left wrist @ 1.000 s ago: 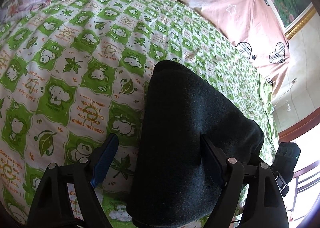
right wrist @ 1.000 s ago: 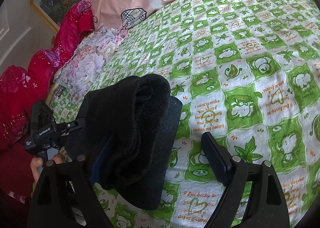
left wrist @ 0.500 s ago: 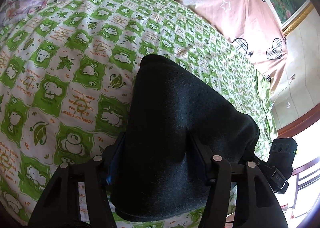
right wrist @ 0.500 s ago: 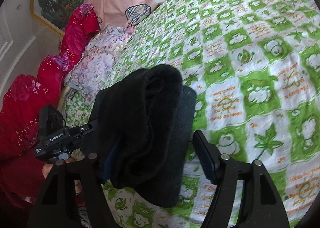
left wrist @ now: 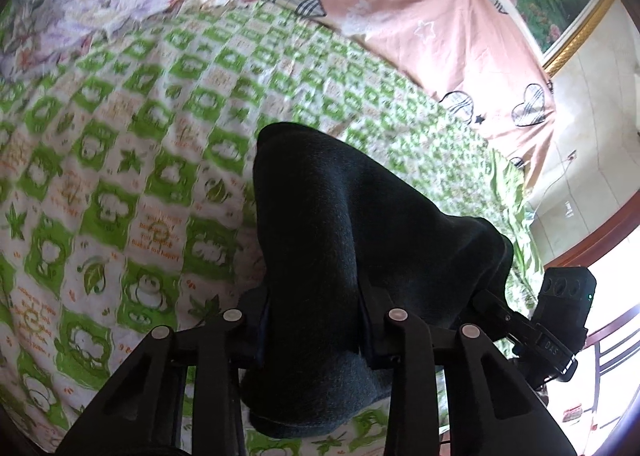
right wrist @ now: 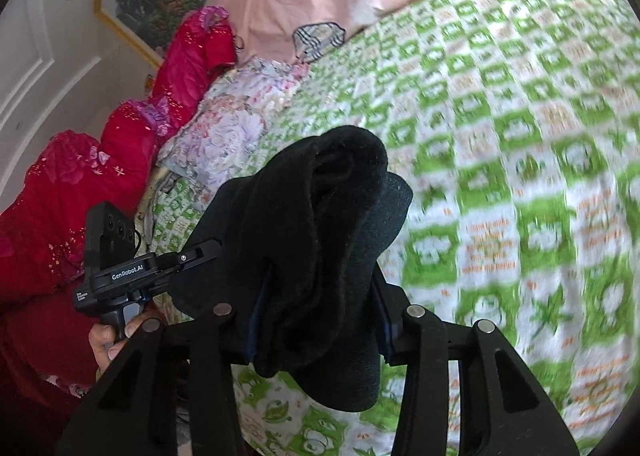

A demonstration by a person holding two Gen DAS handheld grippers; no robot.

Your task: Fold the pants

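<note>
Now both the left gripper and right gripper are closing on the folded black pants at the bed's near edge, so pinch all layers and lift level together.

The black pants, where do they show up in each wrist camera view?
Left wrist: black pants fill lower centre, between the left gripper fingers, which are closing on them.
Right wrist: pants sit centre-low, between the closing right gripper fingers.
Shared landmark: the green checked bedsheet.
</note>
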